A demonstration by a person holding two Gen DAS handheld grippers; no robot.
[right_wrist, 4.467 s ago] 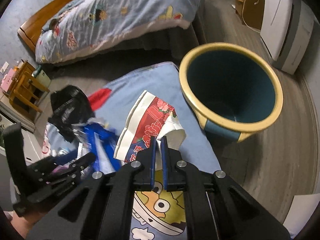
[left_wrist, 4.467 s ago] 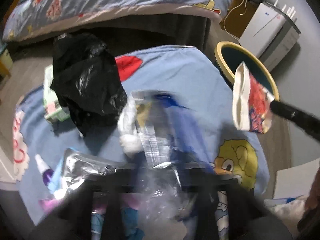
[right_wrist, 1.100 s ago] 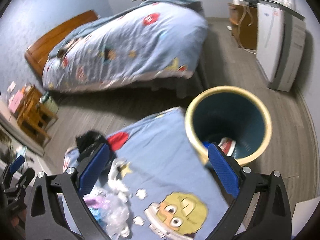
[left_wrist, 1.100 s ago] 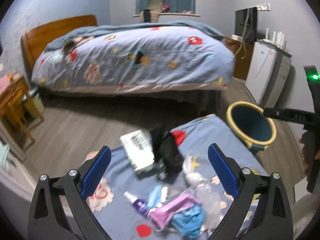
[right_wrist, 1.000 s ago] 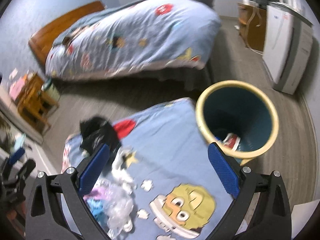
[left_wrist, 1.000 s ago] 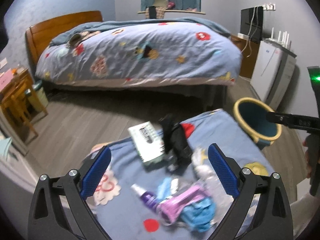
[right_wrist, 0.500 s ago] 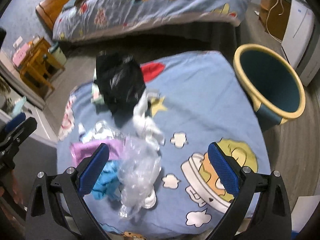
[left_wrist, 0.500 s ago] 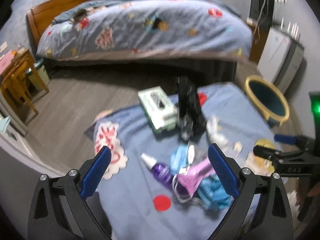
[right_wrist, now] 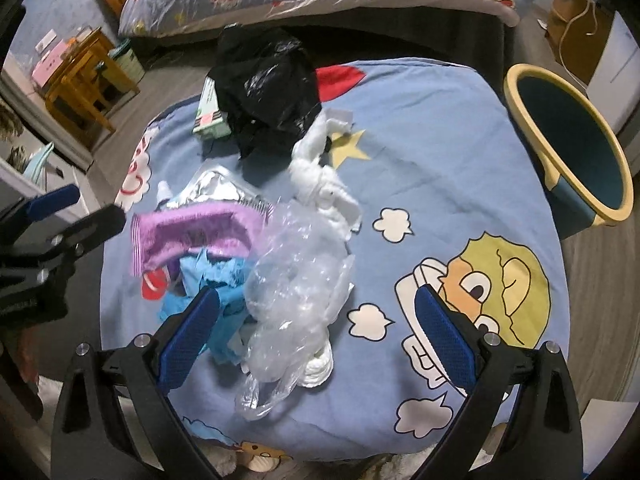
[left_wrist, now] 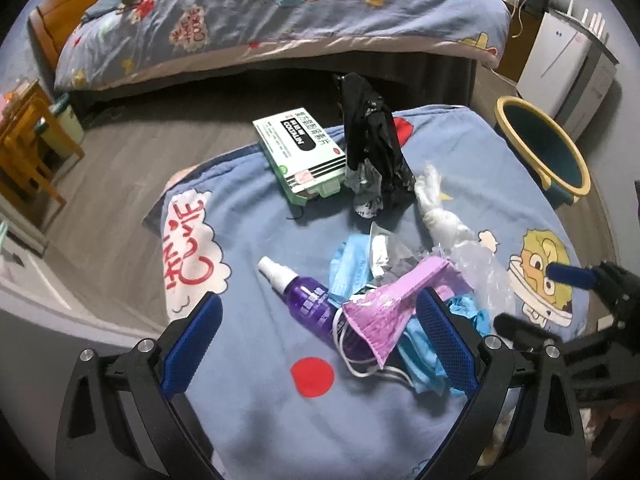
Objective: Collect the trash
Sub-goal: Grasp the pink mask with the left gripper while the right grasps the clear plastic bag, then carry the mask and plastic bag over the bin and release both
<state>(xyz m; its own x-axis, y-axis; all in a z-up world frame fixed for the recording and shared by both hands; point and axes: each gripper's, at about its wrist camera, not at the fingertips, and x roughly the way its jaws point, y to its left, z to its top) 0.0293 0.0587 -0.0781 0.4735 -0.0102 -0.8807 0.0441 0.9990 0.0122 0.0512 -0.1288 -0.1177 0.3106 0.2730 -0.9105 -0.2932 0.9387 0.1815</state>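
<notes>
Both tongs, left [left_wrist: 318,344] and right [right_wrist: 316,334], spread above trash beside black bag [right_wrist: 266,80].

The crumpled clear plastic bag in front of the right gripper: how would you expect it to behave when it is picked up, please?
The clear plastic bag looks thin and creased, so it is probably floppy and light. Its glossy film may slip between the open right gripper pads. It overlaps the blue scraps, which might drag along.

Wide right claw [right_wrist: 316,334] above clear plastic wrap [right_wrist: 298,292], bin [right_wrist: 568,140] beside
</notes>
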